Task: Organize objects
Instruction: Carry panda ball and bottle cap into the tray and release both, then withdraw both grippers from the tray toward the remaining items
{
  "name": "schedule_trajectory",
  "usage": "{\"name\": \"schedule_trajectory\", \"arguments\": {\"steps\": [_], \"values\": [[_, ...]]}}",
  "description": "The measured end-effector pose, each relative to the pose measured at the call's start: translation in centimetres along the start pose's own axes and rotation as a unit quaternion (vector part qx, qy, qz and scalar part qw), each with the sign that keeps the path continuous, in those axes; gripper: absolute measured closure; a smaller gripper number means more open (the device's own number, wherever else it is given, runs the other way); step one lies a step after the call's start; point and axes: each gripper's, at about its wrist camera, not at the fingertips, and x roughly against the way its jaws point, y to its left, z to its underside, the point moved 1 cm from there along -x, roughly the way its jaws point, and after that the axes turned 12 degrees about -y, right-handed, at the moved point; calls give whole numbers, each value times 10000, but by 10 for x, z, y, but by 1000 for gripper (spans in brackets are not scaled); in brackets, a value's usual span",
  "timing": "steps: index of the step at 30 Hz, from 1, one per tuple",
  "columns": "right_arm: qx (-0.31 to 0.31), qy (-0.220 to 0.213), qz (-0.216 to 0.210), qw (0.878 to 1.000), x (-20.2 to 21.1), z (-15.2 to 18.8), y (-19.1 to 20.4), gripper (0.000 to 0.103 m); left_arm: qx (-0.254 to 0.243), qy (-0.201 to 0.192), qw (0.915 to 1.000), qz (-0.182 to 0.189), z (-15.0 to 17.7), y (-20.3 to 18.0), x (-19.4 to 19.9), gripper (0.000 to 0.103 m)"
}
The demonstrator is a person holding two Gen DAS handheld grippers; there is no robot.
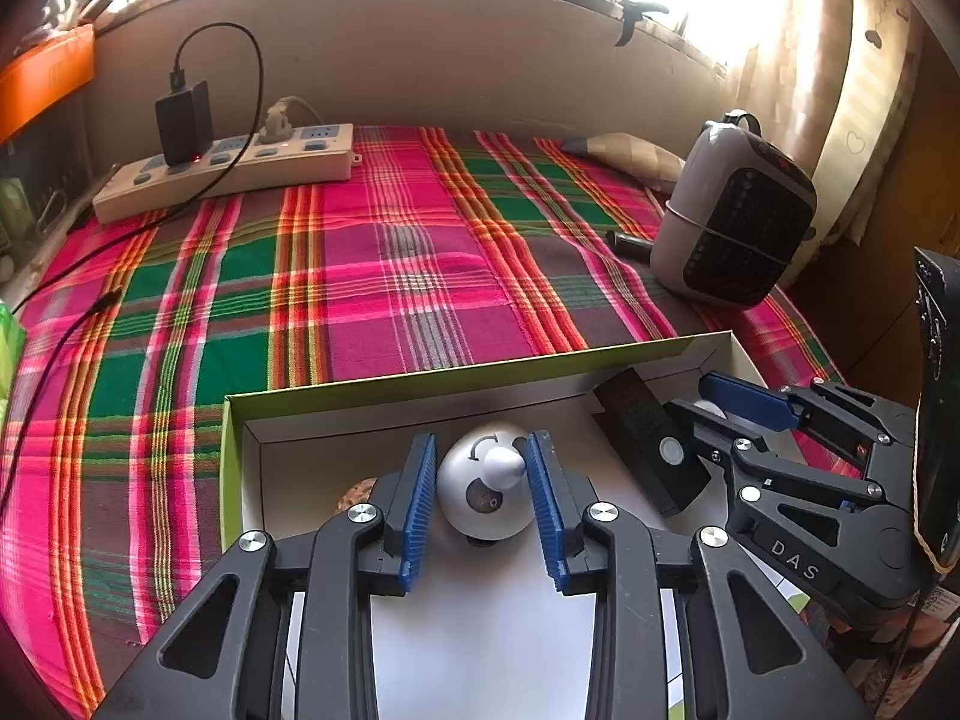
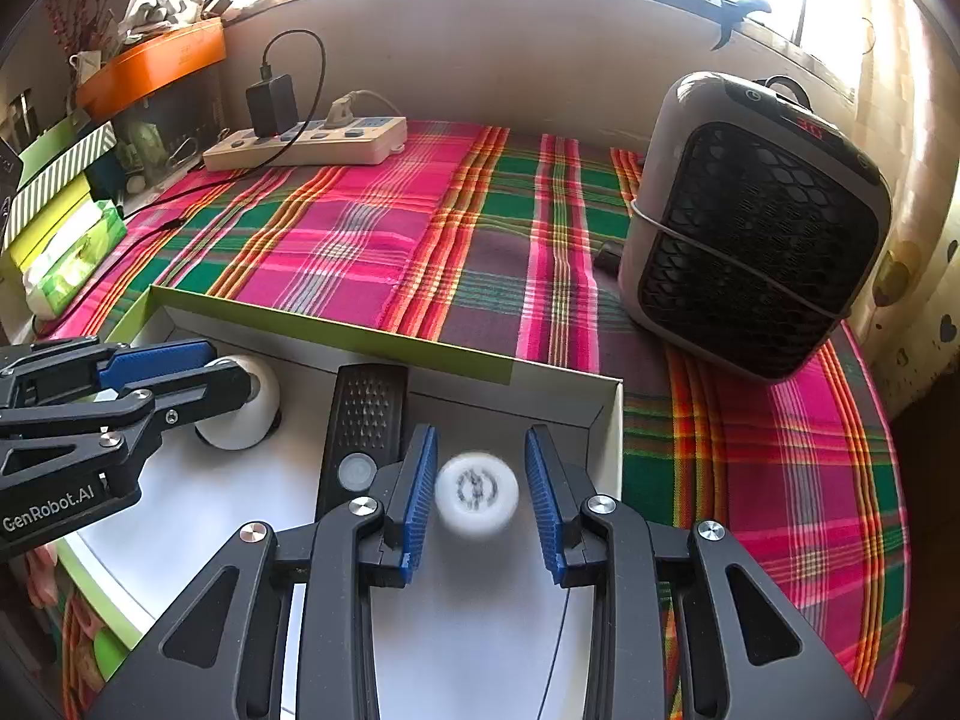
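Left wrist: box (image 1: 360, 387) on bed's near edge holds remote (image 1: 645, 441), white egg-shaped gadget (image 1: 486, 489), small disc (image 2: 475, 491). Left gripper (image 1: 485, 501) spread around gadget, right gripper (image 2: 480, 489) spread around disc. Both look light, hard, slippery; grip widest sides.

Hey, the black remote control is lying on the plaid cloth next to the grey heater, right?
Not quite. The black remote control lies inside the white cardboard box with green edges, between the two grippers, as the right wrist view shows. The grey heater does stand on the plaid cloth.
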Motion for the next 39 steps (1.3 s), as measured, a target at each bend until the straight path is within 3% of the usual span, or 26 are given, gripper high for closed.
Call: {"name": "schedule_trajectory", "arguments": {"steps": [12,17,39], "values": [[-53,-44,66,10000,3,-1,-2,71,55,-17,10000,6,1,2,4,69],[-82,-93,52,9999,9,-1,-1,64,97,-64,9999,-16,3,4,10,68],[-183,-465,55,9987,61,8,11,62,6,-475,9987,-194,17,-4,70,68]]}}
